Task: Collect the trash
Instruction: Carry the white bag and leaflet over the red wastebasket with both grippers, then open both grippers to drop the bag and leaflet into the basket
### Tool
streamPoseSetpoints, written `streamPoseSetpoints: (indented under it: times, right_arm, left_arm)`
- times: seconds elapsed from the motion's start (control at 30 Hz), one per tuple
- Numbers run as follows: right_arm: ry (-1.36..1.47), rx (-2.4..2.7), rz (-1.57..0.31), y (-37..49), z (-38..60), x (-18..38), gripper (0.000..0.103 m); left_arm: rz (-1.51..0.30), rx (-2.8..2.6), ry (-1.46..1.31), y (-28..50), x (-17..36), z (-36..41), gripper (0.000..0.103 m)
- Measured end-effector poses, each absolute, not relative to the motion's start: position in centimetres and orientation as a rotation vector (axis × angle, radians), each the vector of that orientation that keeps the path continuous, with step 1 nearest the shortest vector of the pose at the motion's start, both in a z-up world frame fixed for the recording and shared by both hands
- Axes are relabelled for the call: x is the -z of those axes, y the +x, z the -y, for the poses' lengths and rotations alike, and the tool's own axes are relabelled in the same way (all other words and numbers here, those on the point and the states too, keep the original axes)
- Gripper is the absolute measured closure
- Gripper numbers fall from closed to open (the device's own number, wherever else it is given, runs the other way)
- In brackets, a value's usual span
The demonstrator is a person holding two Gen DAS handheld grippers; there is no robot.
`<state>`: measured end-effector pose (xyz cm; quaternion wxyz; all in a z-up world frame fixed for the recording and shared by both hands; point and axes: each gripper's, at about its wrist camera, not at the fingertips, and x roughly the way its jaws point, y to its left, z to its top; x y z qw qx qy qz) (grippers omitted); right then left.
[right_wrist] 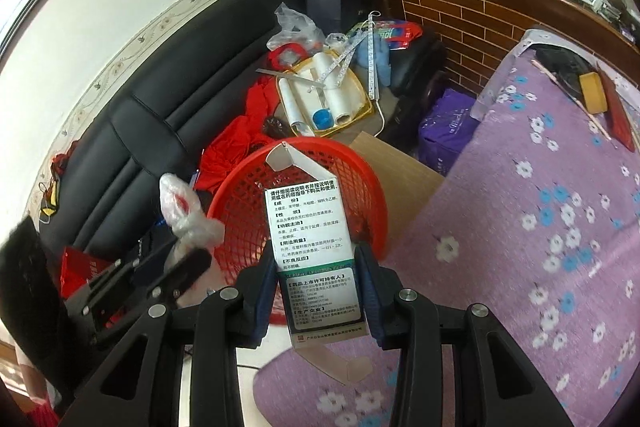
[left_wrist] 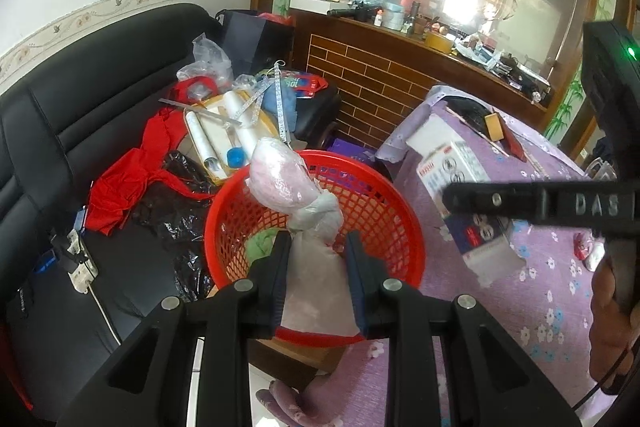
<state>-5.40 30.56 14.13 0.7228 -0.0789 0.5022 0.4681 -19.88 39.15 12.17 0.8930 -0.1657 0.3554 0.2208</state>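
Now, both hands are busy over the bin.
Left hand-held gripper (left_wrist: 318, 259): its two fingers pinch a tied plastic bag (left_wrist: 296, 195), with the knot just past the fingertips.
Why held so: I think the bag hangs over the red basket (left_wrist: 384, 211) so it can drop straight in when the fingers let go.
Bag look: pale pink and grey, thin, crinkly and puffy at the far end. It looks soft and light, so it should fall slowly.
Right hand-held gripper (right_wrist: 316, 267): its fingers squeeze a small cardboard box (right_wrist: 310, 227) by its two sides.
Box look: white with black print, a green and dark band lower down, and open flaps at both ends. It looks empty and easy to crush.
Where the box is: straight ahead of the right fingers, tipped toward the basket's mouth, with the basket just beyond it.
Basket: red with a net of holes, standing past both sets of fingertips. Something green lies at the bottom.
Worktop (right_wrist: 520, 247): to the right of the right fingers, under a purple flowered cloth.
Sofa (left_wrist: 100, 87): to the left of the left fingers, black and piled with clutter.
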Motion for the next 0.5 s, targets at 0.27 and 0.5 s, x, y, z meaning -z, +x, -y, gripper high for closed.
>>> streamPoseSetpoints:
  times: [0.27,0.5]
  right_arm:
    - [-0.150,-1.038,-1.145,-3.8,-33.8,-13.3,0.060]
    - [-0.147,-1.024,-1.151,-2.9,-35.4,-12.9,0.060]
  left_arm:
    - [-0.749,-0.456,-0.349,-19.0,-11.7,-40.1,0.077]
    - [-0.748,-0.459,-0.352,-18.6,-11.6,-40.7,0.077]
